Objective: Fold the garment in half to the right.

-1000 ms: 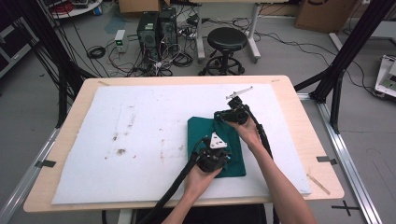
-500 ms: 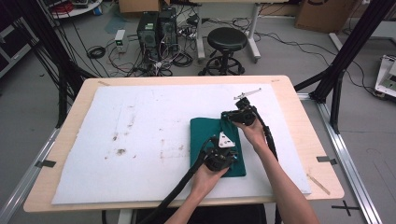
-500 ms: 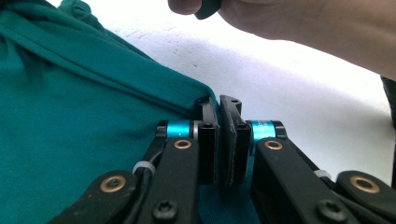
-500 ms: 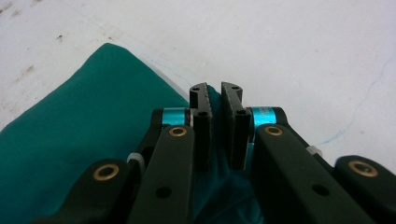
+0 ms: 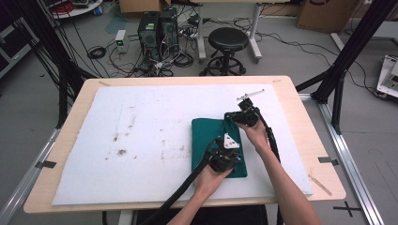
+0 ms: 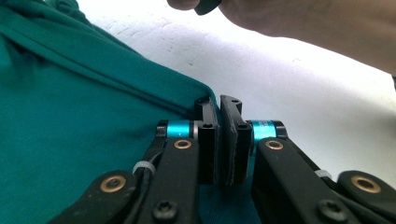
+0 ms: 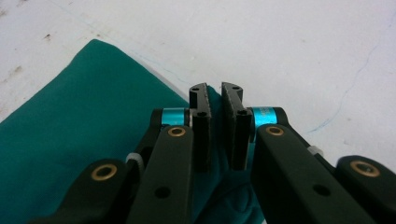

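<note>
The green garment (image 5: 206, 140) lies already folded into a narrow rectangle at 4 o'clock on the white mat (image 5: 141, 122). The left gripper (image 6: 219, 105) pinches its near right edge, and the right gripper (image 7: 215, 93) clamps its far right corner. Judging by this, another fold or a final straightening remains.

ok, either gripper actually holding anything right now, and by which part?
Both pinch the green garment: left gripper on its right edge, right gripper on its far right corner fabric.

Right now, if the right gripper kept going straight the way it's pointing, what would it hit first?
Probably nothing solid: beyond the right gripper, shut on the green cloth, lies bare white mat, as far as its view shows.
</note>
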`<state>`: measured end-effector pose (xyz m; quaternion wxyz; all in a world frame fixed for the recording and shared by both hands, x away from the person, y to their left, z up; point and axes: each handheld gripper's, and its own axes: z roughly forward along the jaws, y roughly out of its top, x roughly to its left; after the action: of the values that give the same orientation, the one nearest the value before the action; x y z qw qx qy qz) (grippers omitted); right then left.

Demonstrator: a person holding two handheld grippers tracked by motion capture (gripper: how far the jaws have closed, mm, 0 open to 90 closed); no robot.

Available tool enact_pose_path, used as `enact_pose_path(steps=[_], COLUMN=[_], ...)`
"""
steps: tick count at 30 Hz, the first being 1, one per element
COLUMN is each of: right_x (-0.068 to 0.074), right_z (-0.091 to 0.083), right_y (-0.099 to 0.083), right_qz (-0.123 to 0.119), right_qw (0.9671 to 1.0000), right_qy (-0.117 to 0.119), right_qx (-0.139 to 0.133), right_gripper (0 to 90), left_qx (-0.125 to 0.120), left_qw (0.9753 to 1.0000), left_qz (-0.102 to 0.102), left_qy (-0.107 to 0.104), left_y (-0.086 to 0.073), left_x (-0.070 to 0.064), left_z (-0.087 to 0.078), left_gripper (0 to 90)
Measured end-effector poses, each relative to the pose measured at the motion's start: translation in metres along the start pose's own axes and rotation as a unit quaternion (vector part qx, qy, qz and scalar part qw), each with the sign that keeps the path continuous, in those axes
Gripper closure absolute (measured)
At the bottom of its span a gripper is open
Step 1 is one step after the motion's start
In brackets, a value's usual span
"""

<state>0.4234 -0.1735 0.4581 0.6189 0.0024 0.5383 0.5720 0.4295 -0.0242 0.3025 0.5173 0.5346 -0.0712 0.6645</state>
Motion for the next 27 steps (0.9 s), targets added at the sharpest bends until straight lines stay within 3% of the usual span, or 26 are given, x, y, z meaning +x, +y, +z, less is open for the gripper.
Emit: enact_pose_path(steps=[6,9,12,15,21,24,27], right_x=[-0.003,-0.003,-0.002,0.001,0.020,0.031,0.045], right_z=[-0.001,-0.005,-0.013,-0.020,-0.026,-0.024,-0.017], right_y=[-0.002,-0.002,-0.001,0.000,0.004,0.006,0.007], right_qz=[0.022,0.036,0.045,0.051,0.028,0.008,-0.025], right_qw=[0.9997,0.9992,0.9987,0.9982,0.9987,0.9991,0.9989], right_qy=[-0.007,-0.020,-0.022,-0.021,-0.018,-0.015,-0.031], right_qx=[0.004,0.001,-0.012,-0.025,-0.038,-0.040,-0.026], right_gripper=[81.5,73.4,68.3,64.7,63.2,62.6,61.9], left_qx=[0.002,0.003,-0.010,-0.033,-0.070,-0.081,-0.086], left_qw=[0.9999,0.9997,0.9992,0.9986,0.9972,0.9950,0.9928], left_qz=[-0.002,-0.001,-0.003,-0.008,-0.019,-0.012,-0.028], left_qy=[-0.011,-0.024,-0.038,-0.039,0.014,0.058,0.078], left_y=[-0.001,-0.002,-0.004,-0.003,0.000,0.000,0.000], left_x=[0.000,0.000,0.003,0.010,0.038,0.055,0.071], left_z=[0.003,0.000,-0.009,-0.026,-0.059,-0.070,-0.075], left_gripper=[83.7,72.8,62.7,60.6,61.5,68.8,71.2])
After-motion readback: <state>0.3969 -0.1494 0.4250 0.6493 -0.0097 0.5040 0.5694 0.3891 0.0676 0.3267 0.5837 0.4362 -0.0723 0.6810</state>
